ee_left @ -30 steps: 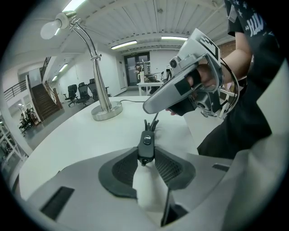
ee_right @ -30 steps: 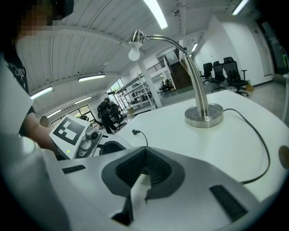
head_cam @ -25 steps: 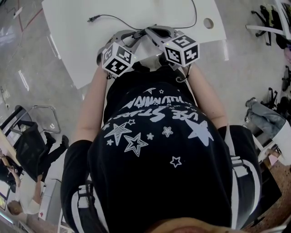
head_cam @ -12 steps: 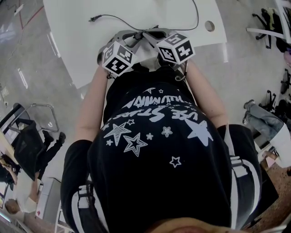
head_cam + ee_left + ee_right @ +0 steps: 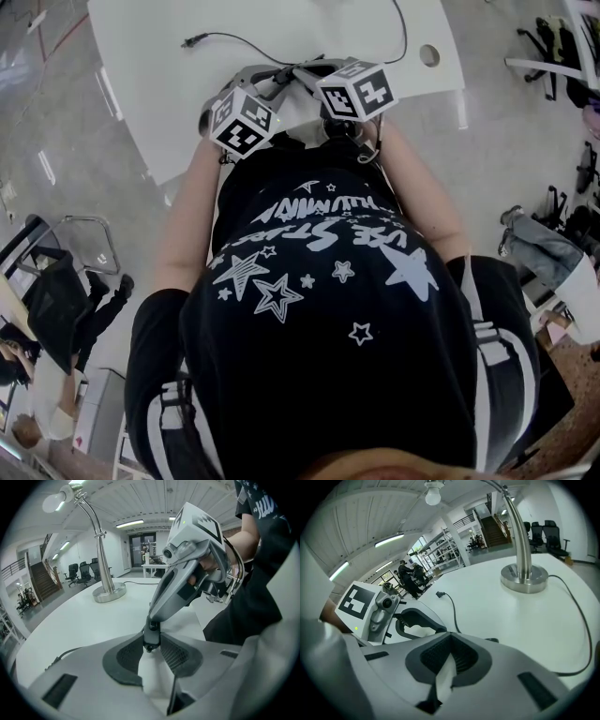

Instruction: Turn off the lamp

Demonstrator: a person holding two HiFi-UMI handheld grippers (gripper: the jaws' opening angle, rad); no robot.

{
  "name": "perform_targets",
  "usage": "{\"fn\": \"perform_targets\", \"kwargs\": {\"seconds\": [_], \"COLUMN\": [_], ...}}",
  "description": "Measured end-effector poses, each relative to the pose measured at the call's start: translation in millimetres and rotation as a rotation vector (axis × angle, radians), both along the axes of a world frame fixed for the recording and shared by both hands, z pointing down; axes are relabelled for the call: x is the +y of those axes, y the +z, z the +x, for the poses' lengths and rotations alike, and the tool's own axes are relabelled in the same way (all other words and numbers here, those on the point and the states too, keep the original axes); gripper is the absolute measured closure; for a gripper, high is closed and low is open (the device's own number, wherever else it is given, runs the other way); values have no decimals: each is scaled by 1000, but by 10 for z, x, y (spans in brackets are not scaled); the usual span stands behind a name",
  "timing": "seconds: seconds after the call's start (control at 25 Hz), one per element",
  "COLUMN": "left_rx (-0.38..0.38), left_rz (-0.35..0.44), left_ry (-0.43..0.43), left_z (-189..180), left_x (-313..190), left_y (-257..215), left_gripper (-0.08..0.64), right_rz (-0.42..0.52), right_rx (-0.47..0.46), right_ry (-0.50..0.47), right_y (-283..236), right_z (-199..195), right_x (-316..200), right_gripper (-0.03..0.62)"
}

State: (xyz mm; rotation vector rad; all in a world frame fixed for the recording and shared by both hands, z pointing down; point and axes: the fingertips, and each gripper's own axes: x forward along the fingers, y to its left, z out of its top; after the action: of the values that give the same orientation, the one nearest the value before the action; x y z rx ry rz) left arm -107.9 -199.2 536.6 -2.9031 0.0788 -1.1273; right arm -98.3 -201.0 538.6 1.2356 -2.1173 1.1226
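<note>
1. The lamp [image 5: 104,564] stands alone on the white table [image 5: 150,84]. Its round base [image 5: 524,579] is upright and its bulb [image 5: 55,502] hangs from the curved neck. Against the bright ceiling I cannot tell whether the bulb is lit.
2. A loose plug end [image 5: 191,40] lies on the table on the grippers' side of the lamp, connected to nothing in view.
3. The right gripper [image 5: 449,637] is well apart from the lamp. Its marker cube [image 5: 354,89] has tipped and slid slightly toward the table and the other gripper over the last second. Its jaws are clenched at the tips, with nothing between them.
4. The left gripper [image 5: 151,641], equally far from the lamp, has kept still. Its jaws stand apart with the right gripper's tip between their ends, and I cannot tell whether they press on it.
5. This looks like small settling at the table's near edge. The reach to the lamp's switch has not begun.
6. Beyond the lamp are office chairs [image 5: 79,573], a staircase [image 5: 40,581] and shelving [image 5: 450,550], above a glossy floor.
</note>
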Motion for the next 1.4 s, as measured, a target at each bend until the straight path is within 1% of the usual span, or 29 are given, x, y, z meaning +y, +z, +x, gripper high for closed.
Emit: {"fn": "perform_targets", "kwargs": {"seconds": [0.48, 0.64, 0.84, 1.08, 1.28, 1.4], "left_rx": [23, 32, 48, 79, 98, 109], "left_rz": [-22, -36, -60, -80, -64, -64], "left_ry": [-13, -18, -42, -53, -88, -127], "left_z": [35, 88, 133, 143, 68, -20], "left_x": [-8, -17, -10, 2, -39, -47], "left_y": [15, 38, 34, -24, -110, -162], "left_gripper": [430, 430, 428, 428, 426, 426], "right_rz": [12, 8, 2, -12, -3, 9], "right_rx": [-14, 17, 16, -58, -61, -69], "right_ry": [20, 34, 79, 154, 136, 114], "right_y": [2, 22, -9, -86, -120, -151], "right_z": [42, 142, 295, 386, 376, 327], "right_x": [-2, 4, 58, 105, 67, 35], "right_gripper": [586, 586, 586, 586, 586, 586]}}
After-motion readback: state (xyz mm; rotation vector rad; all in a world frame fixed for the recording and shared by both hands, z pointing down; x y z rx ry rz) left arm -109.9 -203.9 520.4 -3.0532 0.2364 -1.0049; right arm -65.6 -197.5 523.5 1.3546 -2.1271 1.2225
